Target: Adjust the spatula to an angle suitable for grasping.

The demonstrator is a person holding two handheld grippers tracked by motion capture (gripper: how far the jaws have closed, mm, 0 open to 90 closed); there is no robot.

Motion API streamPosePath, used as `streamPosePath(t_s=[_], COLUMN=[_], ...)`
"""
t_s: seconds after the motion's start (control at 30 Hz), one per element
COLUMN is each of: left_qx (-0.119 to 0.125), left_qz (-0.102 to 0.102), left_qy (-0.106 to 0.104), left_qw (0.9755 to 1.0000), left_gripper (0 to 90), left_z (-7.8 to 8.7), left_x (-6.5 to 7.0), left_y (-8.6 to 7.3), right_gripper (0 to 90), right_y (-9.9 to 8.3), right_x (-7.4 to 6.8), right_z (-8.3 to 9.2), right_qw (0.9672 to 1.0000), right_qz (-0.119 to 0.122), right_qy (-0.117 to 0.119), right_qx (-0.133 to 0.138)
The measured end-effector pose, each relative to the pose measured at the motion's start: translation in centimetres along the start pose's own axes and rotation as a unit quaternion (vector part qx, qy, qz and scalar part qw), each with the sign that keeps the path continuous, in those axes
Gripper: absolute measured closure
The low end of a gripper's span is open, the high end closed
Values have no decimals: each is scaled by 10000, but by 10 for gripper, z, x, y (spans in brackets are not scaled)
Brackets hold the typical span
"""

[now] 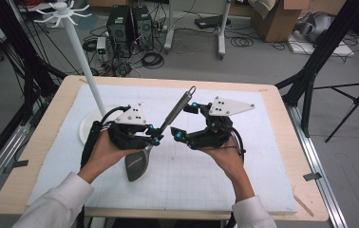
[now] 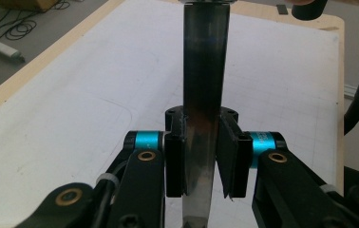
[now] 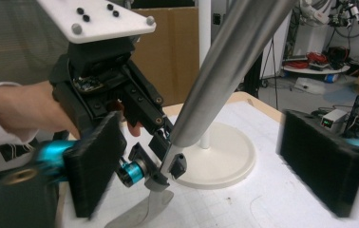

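A white stand (image 1: 80, 61) rises from its round base at the mat's (image 1: 244, 180) left. The left gripper (image 1: 155, 135) is clamped on the neck of a metal spatula (image 1: 168, 121), blade low over the mat, handle slanting up to the right. The right gripper (image 1: 185, 120) hovers just beside the handle, jaws spread wide around it without touching.
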State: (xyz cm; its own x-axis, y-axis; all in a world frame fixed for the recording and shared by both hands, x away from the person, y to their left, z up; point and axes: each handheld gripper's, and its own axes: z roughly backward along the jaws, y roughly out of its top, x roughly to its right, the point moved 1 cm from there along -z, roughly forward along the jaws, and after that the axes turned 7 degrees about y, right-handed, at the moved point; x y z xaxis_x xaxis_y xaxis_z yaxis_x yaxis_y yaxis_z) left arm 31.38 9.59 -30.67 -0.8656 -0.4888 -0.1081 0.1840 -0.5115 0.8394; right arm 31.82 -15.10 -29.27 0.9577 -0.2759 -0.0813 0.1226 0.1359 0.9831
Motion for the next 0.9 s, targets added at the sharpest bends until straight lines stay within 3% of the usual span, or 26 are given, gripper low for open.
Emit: streamPosePath(t_s=[0.37, 0.57, 0.73, 0.9], left_qx=[15, 19, 4, -4], left_qz=[-2, -8, -51, -83], left_qy=[48, 38, 74, 98], left_qw=[10000, 10000, 10000, 9999], left_gripper=[746, 746, 746, 746], left_z=[1, 0, 0, 0], left_x=[-1, -1, 0, 0], left_y=[0, 0, 0, 0], right_gripper=[373, 486, 508, 616], right_y=[2, 3, 5, 10], right_x=[2, 3, 5, 4], right_z=[-6, -8, -10, -12], right_qw=[9999, 9999, 9998, 9998], right_qz=[14, -43, -68, -44], right_qy=[59, 127, 137, 120], right_qx=[91, -24, -107, -150])
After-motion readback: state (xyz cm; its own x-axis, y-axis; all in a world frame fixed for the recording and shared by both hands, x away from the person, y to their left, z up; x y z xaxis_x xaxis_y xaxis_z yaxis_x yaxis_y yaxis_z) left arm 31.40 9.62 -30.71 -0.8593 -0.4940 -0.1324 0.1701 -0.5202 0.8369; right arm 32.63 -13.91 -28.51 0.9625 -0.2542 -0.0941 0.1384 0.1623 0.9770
